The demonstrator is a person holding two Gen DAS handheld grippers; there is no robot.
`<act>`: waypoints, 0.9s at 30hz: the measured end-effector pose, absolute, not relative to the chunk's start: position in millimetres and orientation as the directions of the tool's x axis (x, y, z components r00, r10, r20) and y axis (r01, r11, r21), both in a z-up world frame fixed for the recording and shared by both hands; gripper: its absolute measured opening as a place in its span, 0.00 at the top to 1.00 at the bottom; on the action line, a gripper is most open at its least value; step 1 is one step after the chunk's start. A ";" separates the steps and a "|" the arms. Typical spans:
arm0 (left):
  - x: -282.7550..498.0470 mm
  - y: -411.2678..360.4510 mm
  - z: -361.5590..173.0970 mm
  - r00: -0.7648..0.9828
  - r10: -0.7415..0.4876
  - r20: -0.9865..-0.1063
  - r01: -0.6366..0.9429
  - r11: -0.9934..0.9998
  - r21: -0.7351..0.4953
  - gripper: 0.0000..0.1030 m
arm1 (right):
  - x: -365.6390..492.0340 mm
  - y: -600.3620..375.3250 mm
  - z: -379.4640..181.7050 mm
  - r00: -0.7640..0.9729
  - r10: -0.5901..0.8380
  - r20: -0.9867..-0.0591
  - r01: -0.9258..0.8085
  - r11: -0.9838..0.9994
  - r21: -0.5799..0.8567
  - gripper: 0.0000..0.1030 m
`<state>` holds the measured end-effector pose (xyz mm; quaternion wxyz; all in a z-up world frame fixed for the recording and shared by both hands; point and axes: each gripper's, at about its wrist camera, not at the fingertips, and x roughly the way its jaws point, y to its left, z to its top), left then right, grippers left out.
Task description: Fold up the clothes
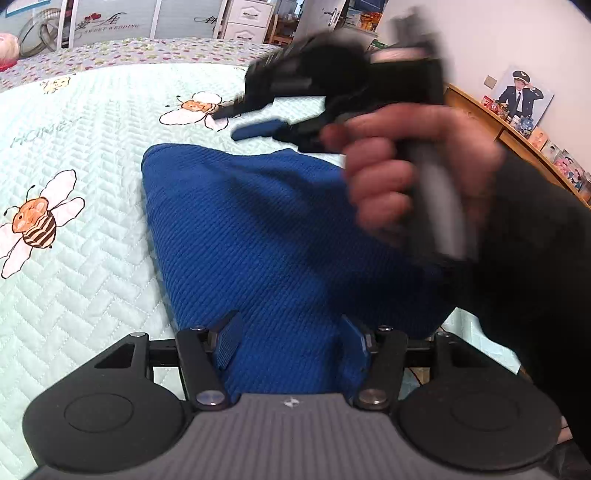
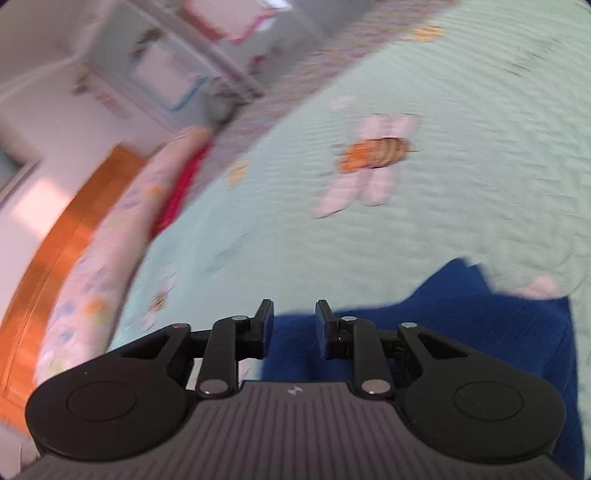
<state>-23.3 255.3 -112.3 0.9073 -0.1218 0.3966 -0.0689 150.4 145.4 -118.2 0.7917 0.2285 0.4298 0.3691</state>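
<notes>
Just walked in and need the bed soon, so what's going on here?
A person is folding a blue knit garment on the bee-print quilt, with a handheld claw in each hand. The left claw is spread wide with the garment's near end lying between its fingers. The right claw, gripped by the person's hand, is partly open and empty above the cloth. Its view is blurred.

A bed fills the room, covered by a pale green quilted bedspread (image 1: 92,295) printed with bees. Beyond its far edge stand a white drawer unit (image 1: 245,20) and wardrobe doors. A wooden shelf (image 1: 480,114) with framed photos runs along the plain white wall (image 1: 498,37).
</notes>
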 end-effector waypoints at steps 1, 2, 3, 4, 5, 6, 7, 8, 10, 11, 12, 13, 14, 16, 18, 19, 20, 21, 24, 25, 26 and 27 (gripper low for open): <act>-22.0 254.5 -112.2 0.674 -0.219 -0.706 0.026 0.962 -0.273 0.40 | 142.2 149.3 -118.6 0.333 0.786 -0.522 -0.413 0.619 0.669 0.73; -20.4 253.1 -111.7 0.672 -0.215 -0.709 0.024 0.963 -0.269 0.40 | 134.1 153.1 -119.0 0.307 0.789 -0.532 -0.437 0.613 0.658 0.72; -18.7 251.7 -111.1 0.671 -0.211 -0.711 0.022 0.964 -0.265 0.40 | 127.4 157.0 -120.6 0.283 0.790 -0.544 -0.456 0.610 0.648 0.73; -18.0 250.3 -110.6 0.669 -0.205 -0.714 0.019 0.966 -0.260 0.39 | 127.1 161.4 -127.5 0.265 0.782 -0.564 -0.452 0.617 0.644 0.73; -17.9 249.3 -110.0 0.668 -0.201 -0.717 0.018 0.967 -0.254 0.39 | 127.9 165.3 -134.6 0.251 0.774 -0.581 -0.445 0.625 0.641 0.73; -18.1 248.9 -109.4 0.666 -0.198 -0.719 0.019 0.968 -0.249 0.39 | 133.7 166.8 -142.0 0.254 0.769 -0.587 -0.419 0.635 0.649 0.73; -18.1 248.7 -109.0 0.664 -0.196 -0.722 0.021 0.969 -0.244 0.39 | 141.0 165.5 -146.4 0.267 0.769 -0.580 -0.392 0.637 0.664 0.75; -18.1 248.9 -108.5 0.662 -0.197 -0.724 0.023 0.970 -0.243 0.39 | 147.8 163.8 -149.6 0.284 0.768 -0.575 -0.364 0.641 0.676 0.75; -19.5 251.0 -107.9 0.658 -0.200 -0.726 0.025 0.969 -0.245 0.39 | 155.7 156.5 -145.6 0.338 0.749 -0.570 -0.311 0.660 0.683 0.73; -20.3 252.5 -108.3 0.657 -0.201 -0.727 0.027 0.969 -0.244 0.39 | 152.7 152.0 -140.8 0.352 0.749 -0.561 -0.317 0.660 0.682 0.71; -20.7 252.7 -108.8 0.656 -0.201 -0.727 0.028 0.970 -0.243 0.39 | 146.9 149.0 -136.0 0.353 0.753 -0.556 -0.338 0.657 0.674 0.71; -22.8 255.5 -110.5 0.656 -0.201 -0.728 0.029 0.970 -0.242 0.39 | 140.4 145.7 -131.1 0.353 0.755 -0.552 -0.360 0.654 0.665 0.70; -24.3 259.8 -111.4 0.656 -0.201 -0.727 0.029 0.970 -0.242 0.39 | 130.4 141.7 -126.5 0.350 0.752 -0.558 -0.389 0.659 0.644 0.64; -28.1 262.1 -114.3 0.657 -0.201 -0.727 0.030 0.970 -0.240 0.37 | 108.4 133.4 -122.2 0.355 0.726 -0.590 -0.444 0.686 0.577 0.60; -25.0 255.0 -115.0 0.655 -0.198 -0.730 0.033 0.972 -0.233 0.37 | 87.8 122.9 -123.8 0.370 0.683 -0.630 -0.485 0.720 0.496 0.60; -23.1 251.4 -115.1 0.653 -0.196 -0.731 0.035 0.973 -0.230 0.37 | 78.8 117.6 -124.9 0.380 0.663 -0.645 -0.502 0.733 0.459 0.60; -21.9 249.1 -115.4 0.652 -0.196 -0.732 0.036 0.973 -0.228 0.36 | 68.4 110.8 -126.3 0.392 0.649 -0.652 -0.516 0.742 0.427 0.60; -20.8 247.1 -115.7 0.651 -0.196 -0.733 0.037 0.973 -0.227 0.36 | 58.1 103.9 -127.7 0.404 0.635 -0.658 -0.530 0.749 0.398 0.60; -18.1 247.1 -116.6 0.649 -0.197 -0.735 0.037 0.973 -0.228 0.36 | 30.5 81.2 -128.4 0.433 0.619 -0.655 -0.548 0.758 0.354 0.60; -18.0 247.0 -116.4 0.649 -0.196 -0.735 0.036 0.973 -0.228 0.36 | 22.2 74.3 -127.3 0.441 0.620 -0.649 -0.550 0.758 0.351 0.60; -19.5 245.5 -116.6 0.648 -0.195 -0.736 0.042 0.974 -0.221 0.35 | 14.8 68.1 -125.7 0.447 0.623 -0.643 -0.550 0.757 0.351 0.60; -21.2 243.7 -116.9 0.647 -0.193 -0.738 0.049 0.976 -0.213 0.35 | 8.9 62.5 -124.4 0.453 0.621 -0.640 -0.546 0.761 0.351 0.60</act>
